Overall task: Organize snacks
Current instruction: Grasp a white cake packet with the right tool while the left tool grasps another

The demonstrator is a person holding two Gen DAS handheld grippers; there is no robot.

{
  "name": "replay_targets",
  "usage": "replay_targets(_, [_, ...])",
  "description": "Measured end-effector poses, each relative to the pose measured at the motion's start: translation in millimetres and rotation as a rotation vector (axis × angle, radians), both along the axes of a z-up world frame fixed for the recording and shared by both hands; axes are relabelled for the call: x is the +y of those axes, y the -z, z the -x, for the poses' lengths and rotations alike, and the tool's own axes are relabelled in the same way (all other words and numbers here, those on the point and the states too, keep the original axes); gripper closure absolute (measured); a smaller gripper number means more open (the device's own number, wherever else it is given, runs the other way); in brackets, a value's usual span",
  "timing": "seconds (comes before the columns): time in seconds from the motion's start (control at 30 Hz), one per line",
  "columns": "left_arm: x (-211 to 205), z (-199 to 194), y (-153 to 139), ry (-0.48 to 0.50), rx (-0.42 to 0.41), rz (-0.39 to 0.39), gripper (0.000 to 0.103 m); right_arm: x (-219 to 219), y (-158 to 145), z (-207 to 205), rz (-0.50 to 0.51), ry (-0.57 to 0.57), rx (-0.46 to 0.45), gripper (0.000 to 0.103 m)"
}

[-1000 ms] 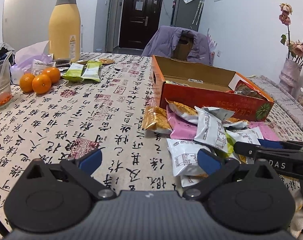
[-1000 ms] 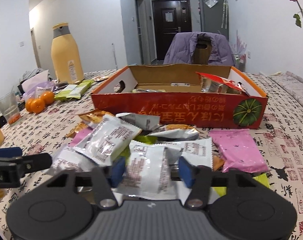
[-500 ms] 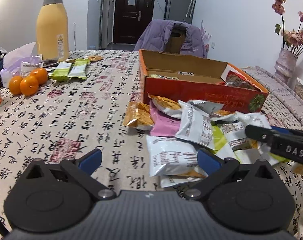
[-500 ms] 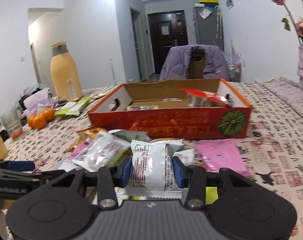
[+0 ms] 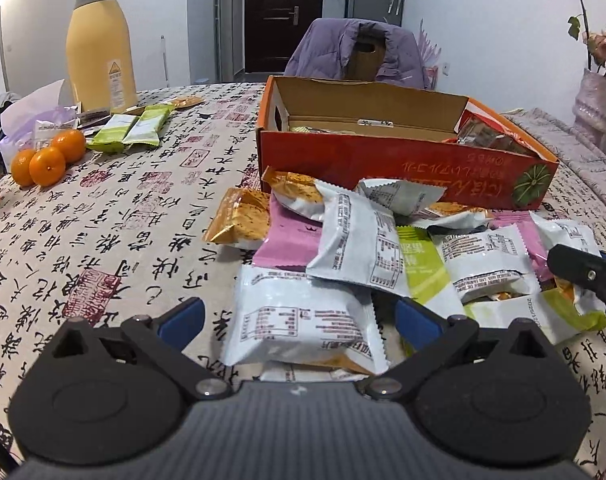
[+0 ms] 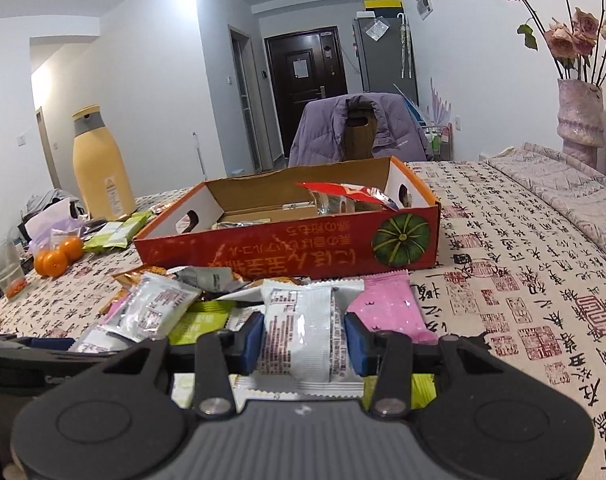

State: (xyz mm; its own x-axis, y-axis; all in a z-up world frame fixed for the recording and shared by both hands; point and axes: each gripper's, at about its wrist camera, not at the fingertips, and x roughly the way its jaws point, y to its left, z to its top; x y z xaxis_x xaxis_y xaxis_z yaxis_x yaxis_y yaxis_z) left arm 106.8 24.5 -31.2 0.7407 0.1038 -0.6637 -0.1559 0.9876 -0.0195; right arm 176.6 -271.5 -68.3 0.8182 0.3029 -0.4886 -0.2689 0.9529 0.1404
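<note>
The right gripper (image 6: 305, 338) pinches a white crinkled-foil snack packet (image 6: 301, 332) across its middle, both blue pads pressed into its sides; the packet hangs just above the heap of loose wrappers (image 5: 383, 248) on the calligraphy-print counter (image 5: 103, 208), in front of the open red-orange cardboard box (image 6: 287, 240). The packet appears light, soft and puffed with air, its film probably slippery and its contents crushable, so a gentle hold across the pillow-shaped body, clear of the serrated end seals, seems safest. The left gripper (image 5: 299, 320) is spread wide around a second white packet (image 5: 303, 320) lying flat at the heap's near edge, pads not touching it. Compared with one second earlier, the right gripper has narrowed onto its packet and lifted it, and the left has advanced so its packet now lies between the pads.
</note>
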Motion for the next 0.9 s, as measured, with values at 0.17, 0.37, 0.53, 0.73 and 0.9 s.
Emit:
replay_targets(0.17, [-2.5, -0.9, 1.6, 0.001, 0.008, 0.002, 0.013, -1.1, 2.5, -0.8, -0.007, -0.005, 0.006, 0.061])
replay_targets(0.37, [0.5, -0.8, 2.2, 0.009, 0.015, 0.038, 0.034, -1.9, 3.9, -0.4, -0.012, -0.005, 0.011, 0.061])
replay_targets(0.53, [3.2, 2.6, 1.1, 0.016, -0.001, 0.048, 0.04, -1.0, 4.7, 1.1, -0.013, -0.005, 0.013, 0.061])
replay_targets(0.73, [5.2, 9.2, -1.1, 0.029, -0.016, 0.038, 0.043, 1.0, 2.6, 4.0, -0.011, -0.009, 0.006, 0.061])
replay_targets(0.9, [7.9, 17.7, -9.7, 0.052, -0.053, 0.064, 0.064, 1.5, -0.1, 7.1, -0.009, -0.01, -0.003, 0.061])
